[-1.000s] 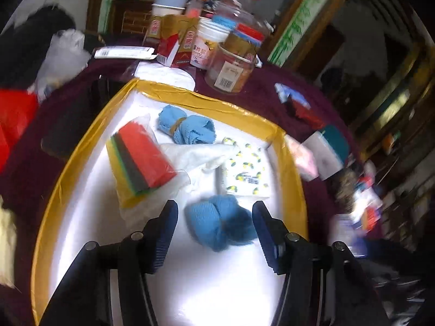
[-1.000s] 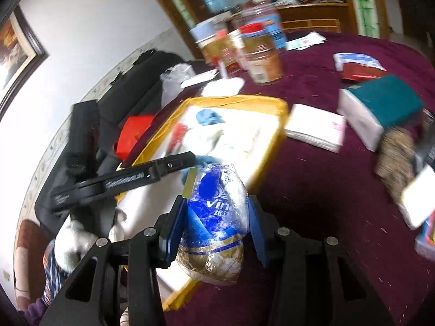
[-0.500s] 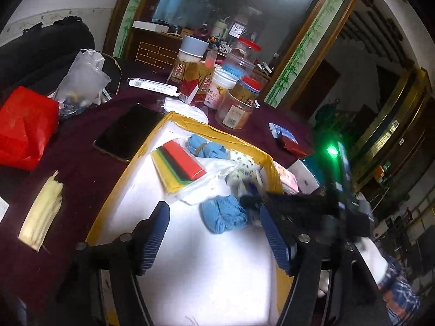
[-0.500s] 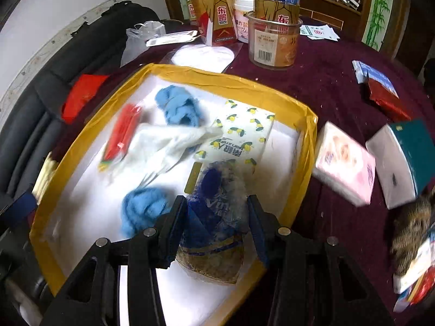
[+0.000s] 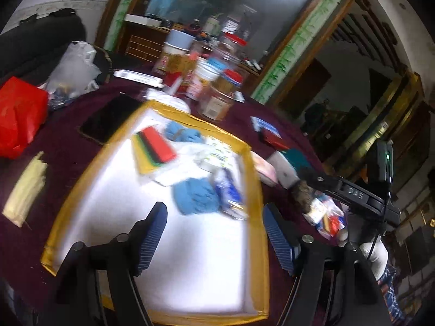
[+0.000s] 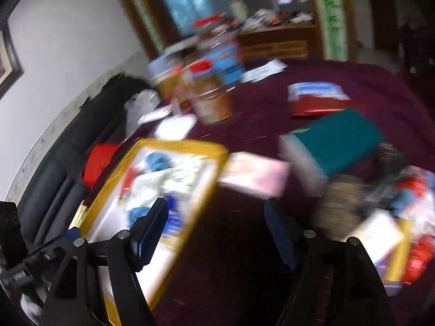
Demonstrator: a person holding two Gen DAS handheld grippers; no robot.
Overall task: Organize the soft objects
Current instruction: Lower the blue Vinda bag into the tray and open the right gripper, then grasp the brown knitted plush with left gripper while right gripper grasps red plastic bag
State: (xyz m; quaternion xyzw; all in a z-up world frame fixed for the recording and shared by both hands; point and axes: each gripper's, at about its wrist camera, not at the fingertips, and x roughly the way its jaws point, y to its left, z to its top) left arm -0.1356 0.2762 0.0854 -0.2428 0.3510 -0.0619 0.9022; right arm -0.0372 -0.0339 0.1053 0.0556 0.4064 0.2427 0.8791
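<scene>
Left gripper hangs with its jaws spread wide and empty above the near part of the yellow-rimmed tray, which sits on the maroon tablecloth.

Going left to right inside the tray: a stack of coloured cloths in a clear sleeve lies toward the far left corner. A blue knitted bundle sits near the far rim, and a patterned tissue pack is beside it. A second blue bundle lies close to the right rim, with a crinkly blue-and-white packet just beside it against that rim.

Right gripper is likewise spread and holds nothing. It is over the cloth just off the tray's right edge; its view is badly blurred. A pink soft pack lies near that edge, and a teal-topped tissue pack is further right.

The pink pack looks light and squashy in slippery film. It would probably be best pinched across its narrow middle, gently enough not to crush it.
</scene>
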